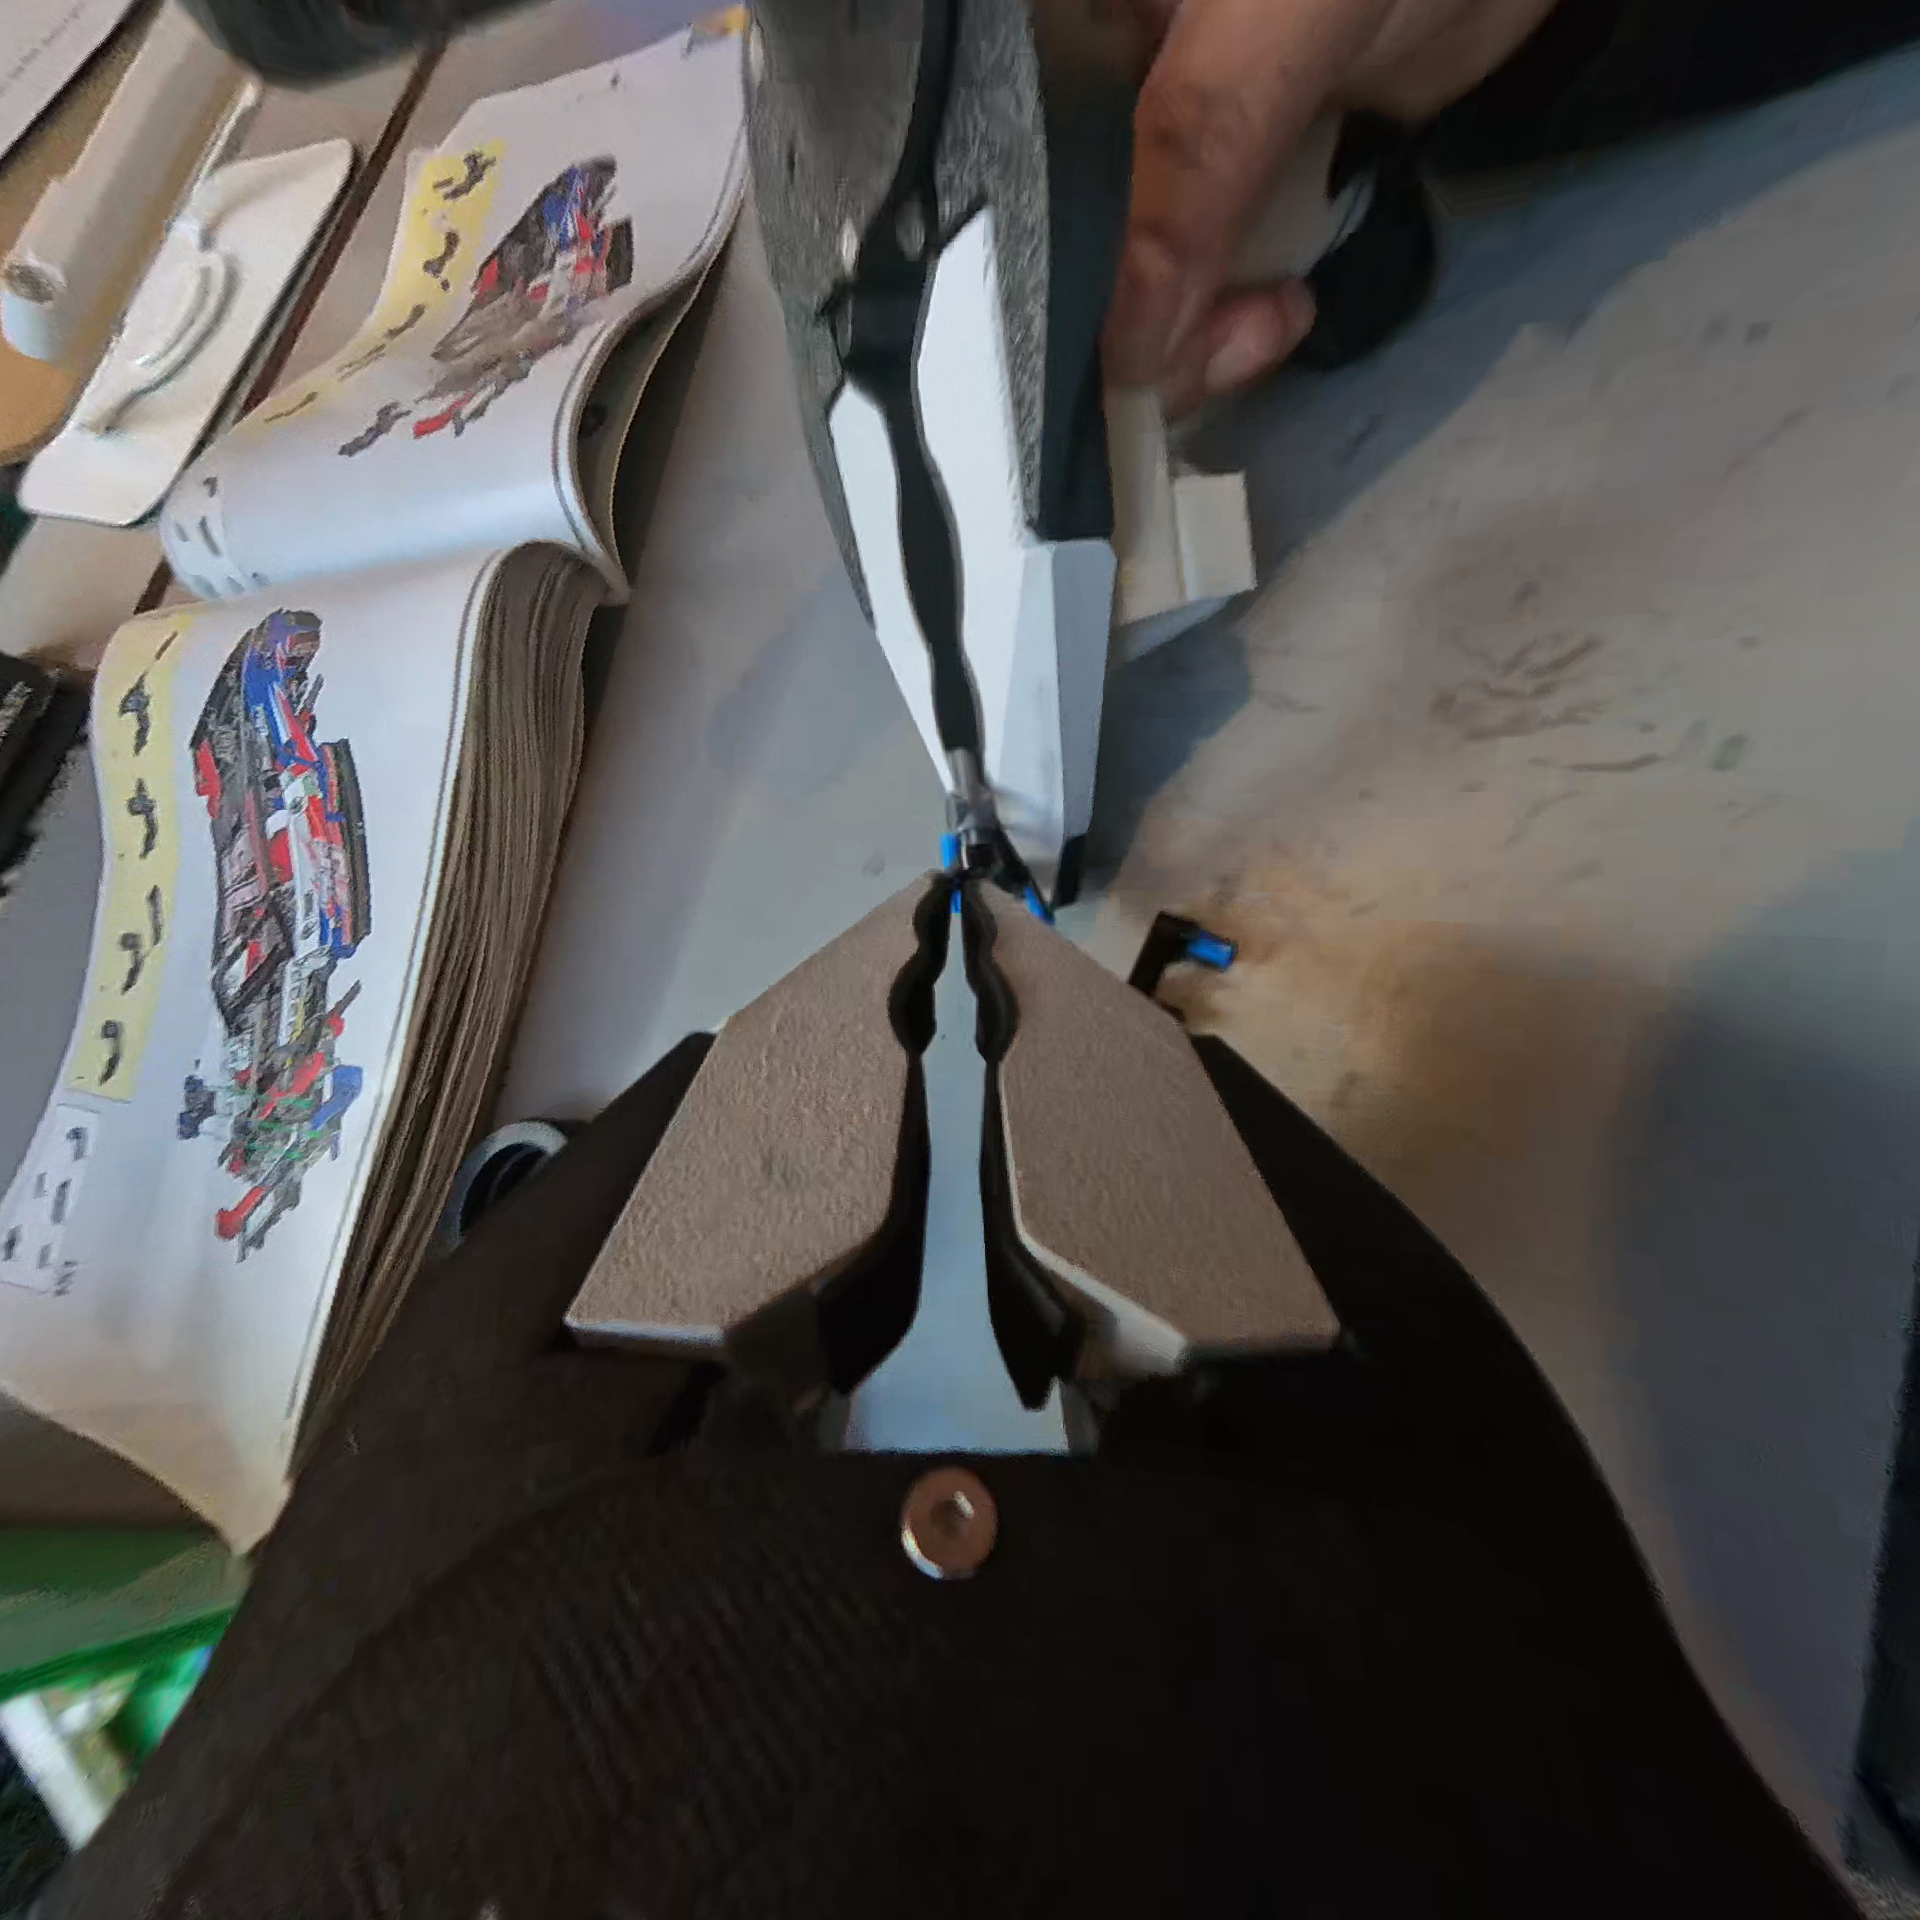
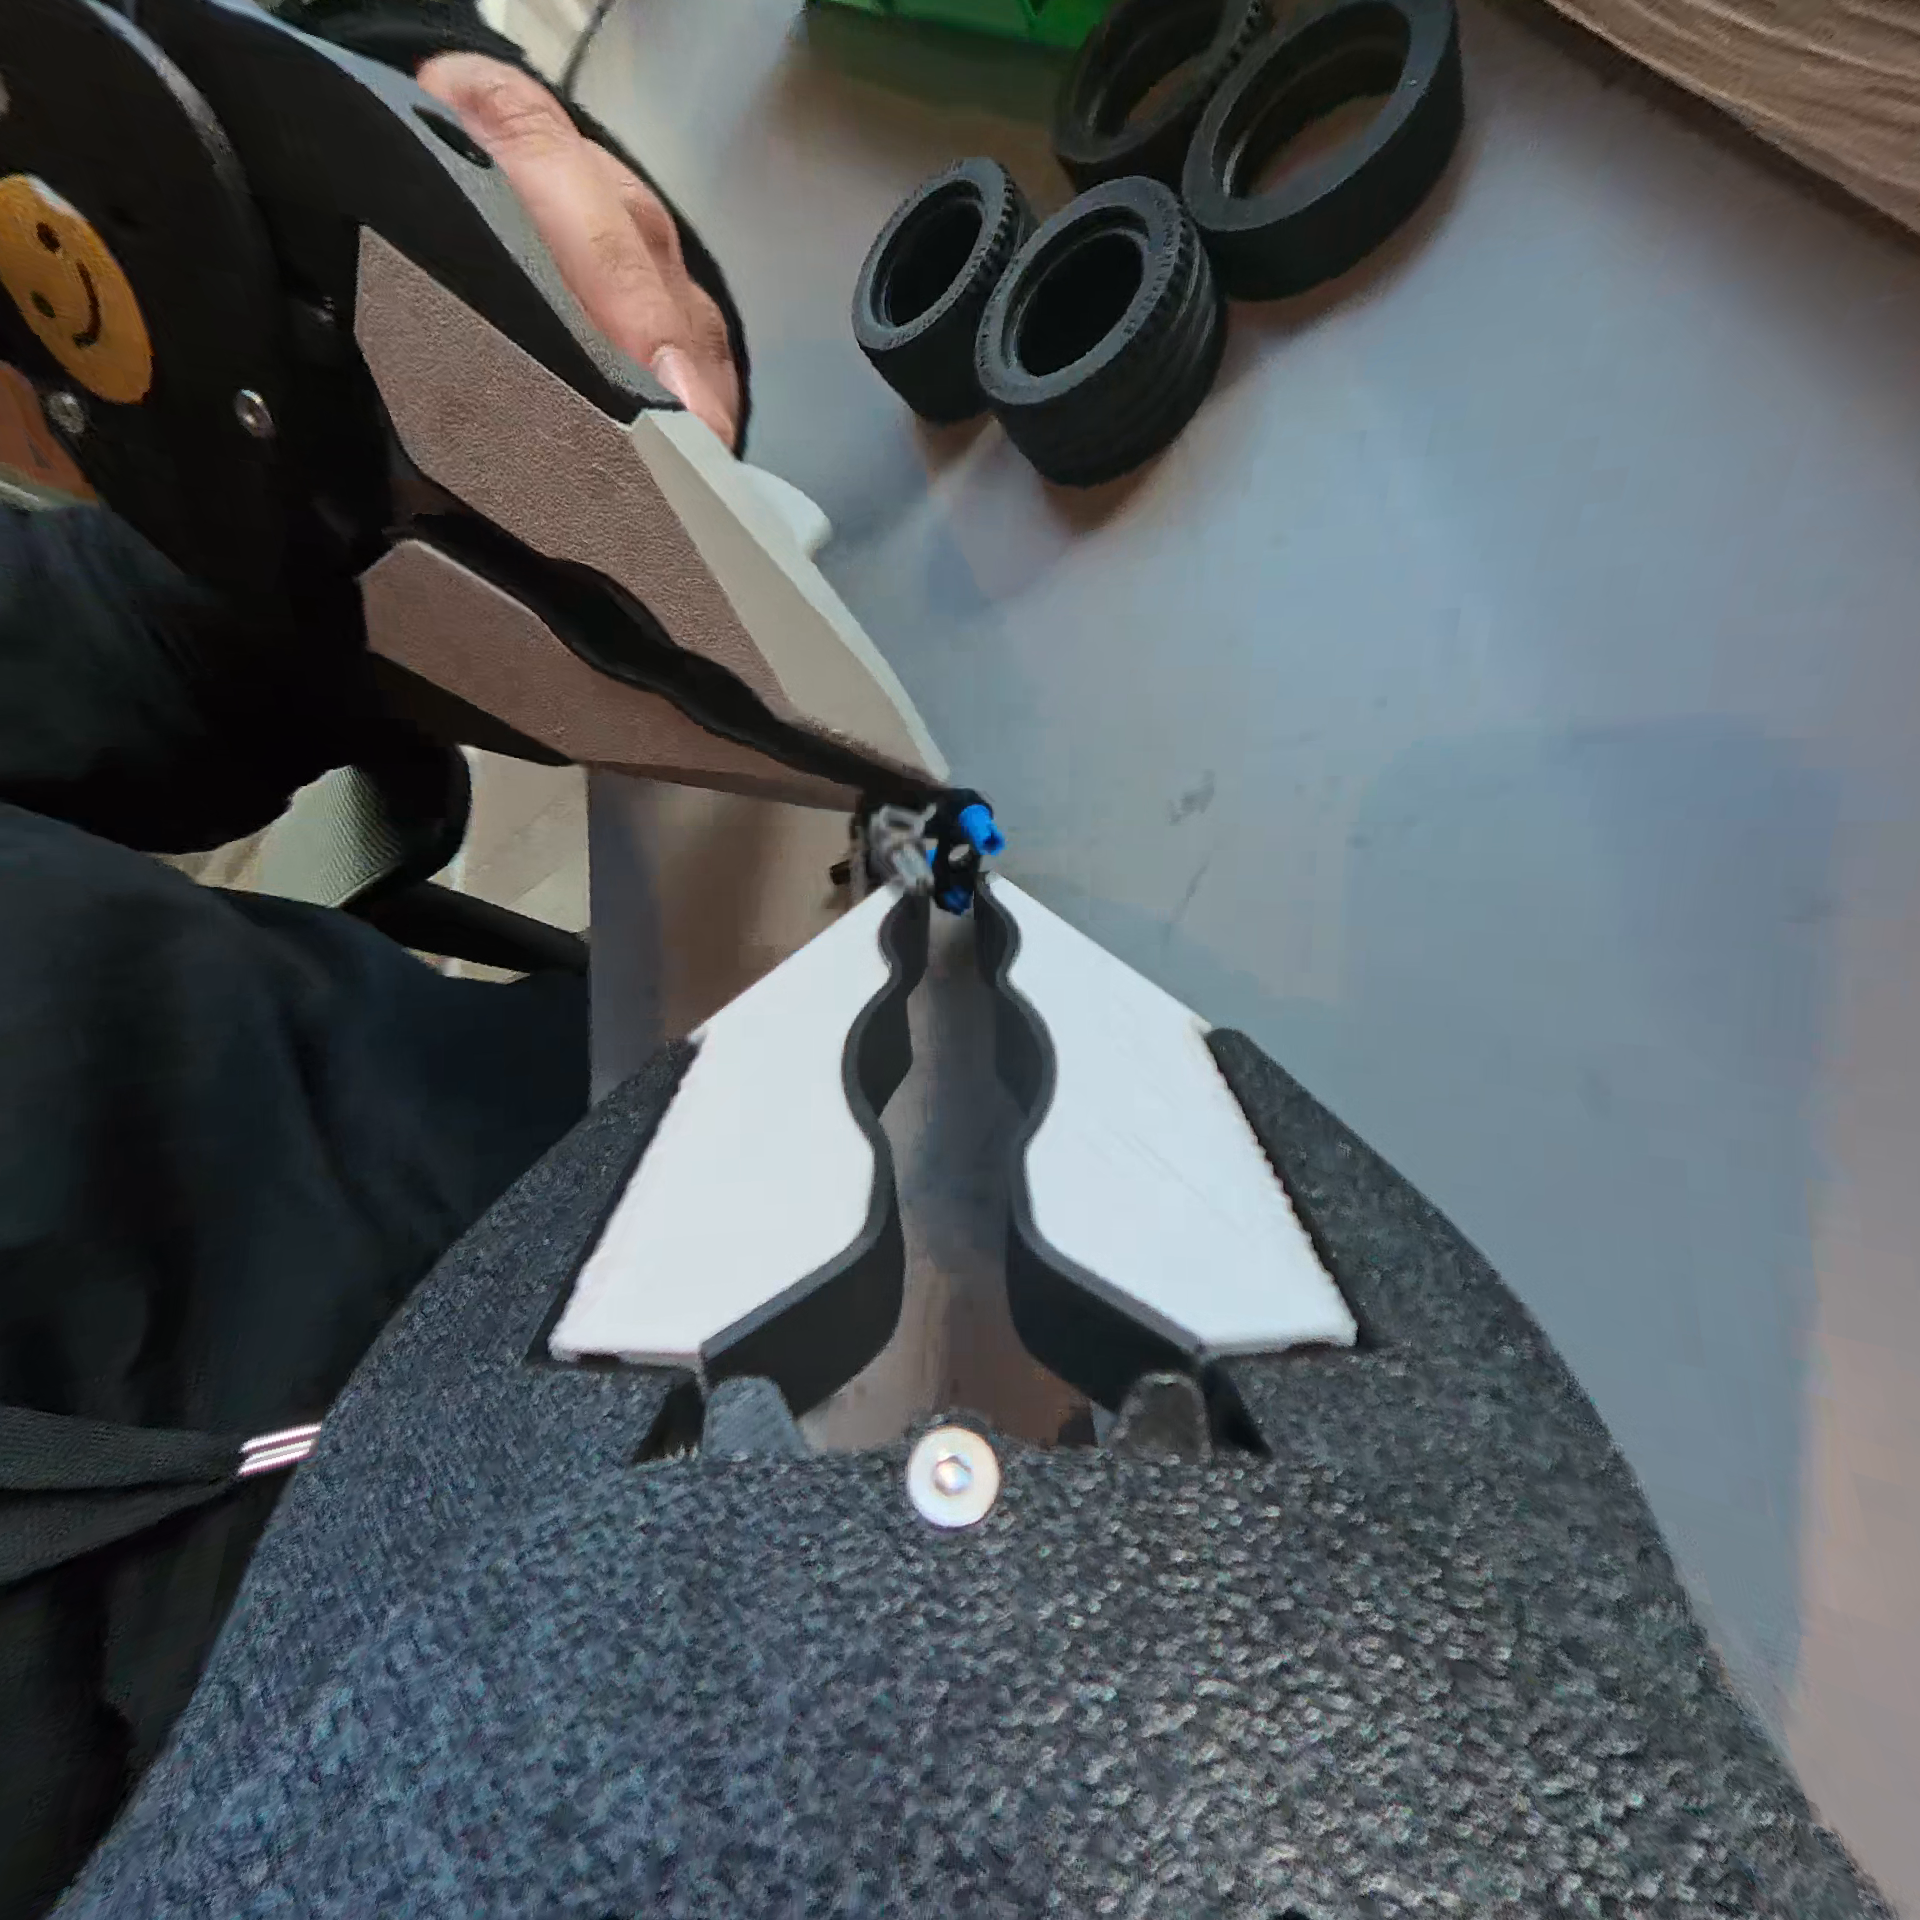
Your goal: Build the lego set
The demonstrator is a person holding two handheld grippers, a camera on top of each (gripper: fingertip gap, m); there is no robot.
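My left gripper [image 1: 956,899] is shut on a small black lego piece with blue pins [image 1: 954,862], held just above the table. My right gripper [image 1: 977,810] comes in from the top of the left wrist view, tip to tip with the left one, and is shut on a small grey lego piece [image 1: 971,790] that touches the black piece. In the right wrist view my right gripper [image 2: 945,899] pinches at the grey piece [image 2: 902,844]. The black piece with its blue pin [image 2: 975,831] sits at the tips of the left gripper [image 2: 930,792].
An open instruction booklet [image 1: 312,831] lies left of the grippers. A loose black piece with a blue pin [image 1: 1190,951] lies on the grey table [image 1: 1558,727] just right of my left fingers. Several black tyres [image 2: 1101,332] and a green box [image 2: 935,16] are at the far side. My left and right fingertips are right by each other.
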